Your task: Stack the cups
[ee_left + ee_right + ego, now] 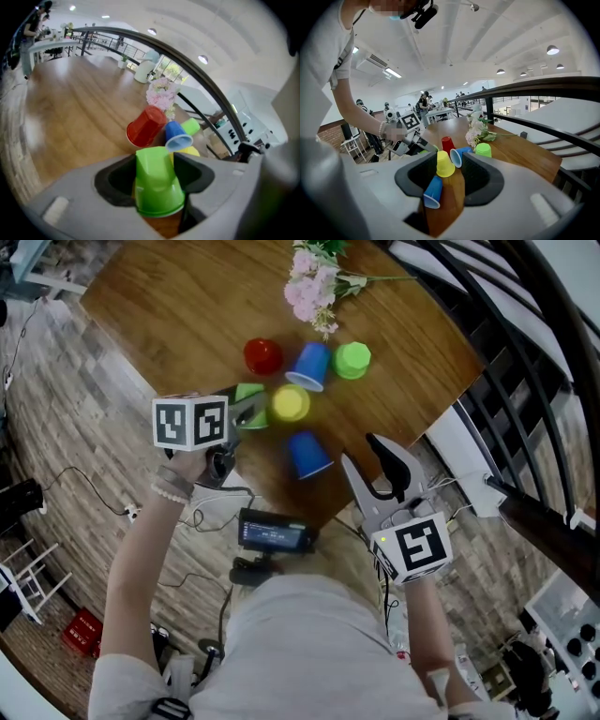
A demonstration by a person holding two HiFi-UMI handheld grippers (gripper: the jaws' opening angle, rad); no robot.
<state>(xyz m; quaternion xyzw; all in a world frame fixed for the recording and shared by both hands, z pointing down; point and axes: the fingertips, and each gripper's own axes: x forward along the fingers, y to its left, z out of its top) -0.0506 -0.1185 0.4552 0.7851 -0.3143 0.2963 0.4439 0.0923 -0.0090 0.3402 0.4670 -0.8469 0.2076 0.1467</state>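
My left gripper (249,410) is shut on a green cup (157,180); its fingertips pinch the cup's narrow end, which looks creased. Just beyond it on the wooden table (178,315) stand a yellow cup (291,402) and a red cup (262,355), both upside down. A blue cup (311,365) lies on its side beside a second green cup (352,359), which is upside down. Another blue cup (307,455) lies on its side near the table's front edge. My right gripper (364,454) hangs open just right of that cup, with nothing between its fingers.
A sprig of pink flowers (314,282) lies at the table's far side. A dark railing (525,343) runs along the right. A black device (274,532) hangs at the person's waist, below the table's near edge.
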